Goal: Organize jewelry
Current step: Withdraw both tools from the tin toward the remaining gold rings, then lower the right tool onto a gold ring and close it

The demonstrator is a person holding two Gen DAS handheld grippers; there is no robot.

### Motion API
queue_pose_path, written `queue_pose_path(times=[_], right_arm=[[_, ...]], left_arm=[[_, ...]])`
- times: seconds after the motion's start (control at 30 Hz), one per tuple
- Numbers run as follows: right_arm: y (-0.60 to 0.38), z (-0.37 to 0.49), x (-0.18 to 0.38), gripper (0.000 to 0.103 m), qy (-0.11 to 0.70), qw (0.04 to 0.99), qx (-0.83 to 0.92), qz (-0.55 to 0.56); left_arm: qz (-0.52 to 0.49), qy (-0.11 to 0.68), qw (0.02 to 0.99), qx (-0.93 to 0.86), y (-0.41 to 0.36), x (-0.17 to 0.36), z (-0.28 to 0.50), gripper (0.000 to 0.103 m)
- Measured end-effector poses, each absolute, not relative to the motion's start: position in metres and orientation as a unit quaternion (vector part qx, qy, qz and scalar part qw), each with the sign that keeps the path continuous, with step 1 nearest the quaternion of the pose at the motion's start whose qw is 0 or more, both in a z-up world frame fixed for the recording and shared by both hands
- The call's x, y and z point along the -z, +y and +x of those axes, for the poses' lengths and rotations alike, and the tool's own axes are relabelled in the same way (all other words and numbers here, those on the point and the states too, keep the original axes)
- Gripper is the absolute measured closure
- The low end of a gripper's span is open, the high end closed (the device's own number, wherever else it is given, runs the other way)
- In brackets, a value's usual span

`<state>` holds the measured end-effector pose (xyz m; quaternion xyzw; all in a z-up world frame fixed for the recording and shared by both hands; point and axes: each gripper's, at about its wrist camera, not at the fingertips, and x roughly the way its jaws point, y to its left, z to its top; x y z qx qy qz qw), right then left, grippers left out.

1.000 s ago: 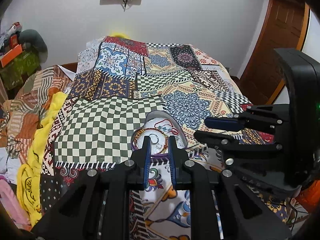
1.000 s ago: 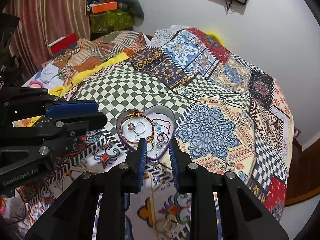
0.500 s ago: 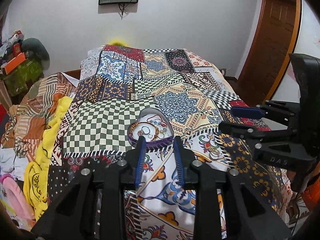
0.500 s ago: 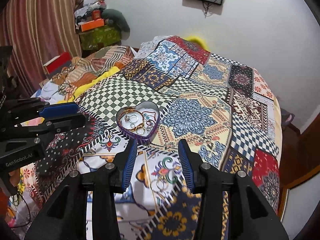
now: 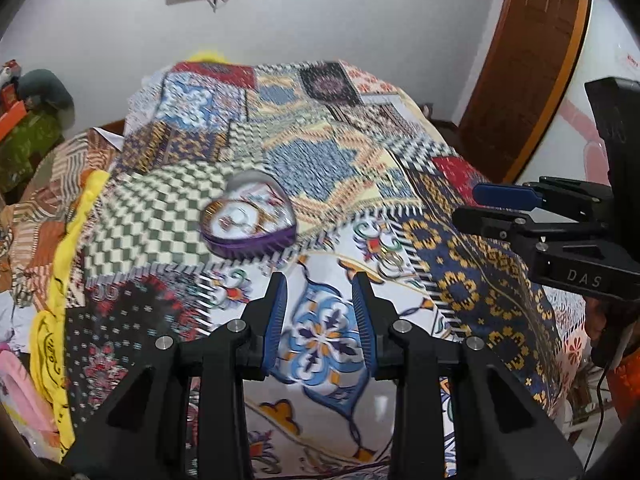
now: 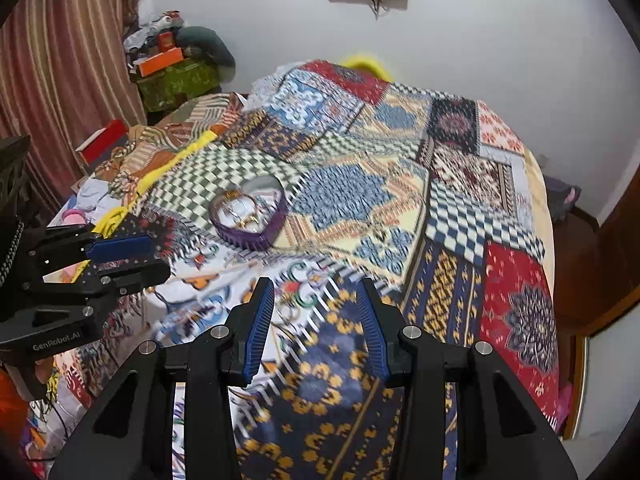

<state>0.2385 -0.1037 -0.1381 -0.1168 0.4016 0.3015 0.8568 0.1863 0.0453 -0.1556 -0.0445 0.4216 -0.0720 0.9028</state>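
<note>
Left wrist view: left gripper (image 5: 320,280) fingers wide apart, holding nothing
Right gripper (image 6: 315,286): fingers wide apart, holding nothing
Heart-shaped jewelry box (image 5: 249,215): on patchwork bedspread (image 5: 460,280), beyond both fingertips, left of them, apart

A bedroom, seemingly — patchwork bedspread (image 6: 360,168), striped curtain (image 6: 60,80), wooden door (image 5: 532,60).

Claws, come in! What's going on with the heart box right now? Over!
Left claw open, empty. Right claw open, empty. Heart box on the bedspread, jewelry inside, ahead of both claws, untouched. Nothing blocking it.
</note>
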Motion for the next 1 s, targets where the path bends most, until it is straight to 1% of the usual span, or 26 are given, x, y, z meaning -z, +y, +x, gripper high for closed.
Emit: queue_pose_path(times=[0.2,0.4,0.67,0.87,0.93,1.0], right_arm=[[-0.123,0.244,0.154,0.064,0.424,0.852,-0.291,-0.100],[-0.130,0.253,0.164,0.064,0.445,0.841,-0.296,-0.084],[-0.101,0.261,0.166,0.064,0.448,0.825,-0.335,-0.086],[-0.079,0.274,0.177,0.064,0.467,0.806,-0.351,-0.092],[-0.073,0.277,0.182,0.068,0.476,0.798,-0.357,-0.099],[-0.067,0.277,0.188,0.082,0.485,0.788,-0.361,-0.114]], left_arm=[[-0.031,0.448,0.888,0.097,0.017,0.178,0.202,0.070],[-0.019,0.458,0.883,0.103,0.000,0.192,0.214,0.070],[-0.027,0.460,0.884,0.080,0.016,0.199,0.213,0.070],[-0.034,0.460,0.885,0.069,0.032,0.200,0.209,0.070],[-0.035,0.458,0.885,0.069,0.035,0.200,0.208,0.070],[-0.037,0.458,0.886,0.070,0.036,0.200,0.207,0.070]])
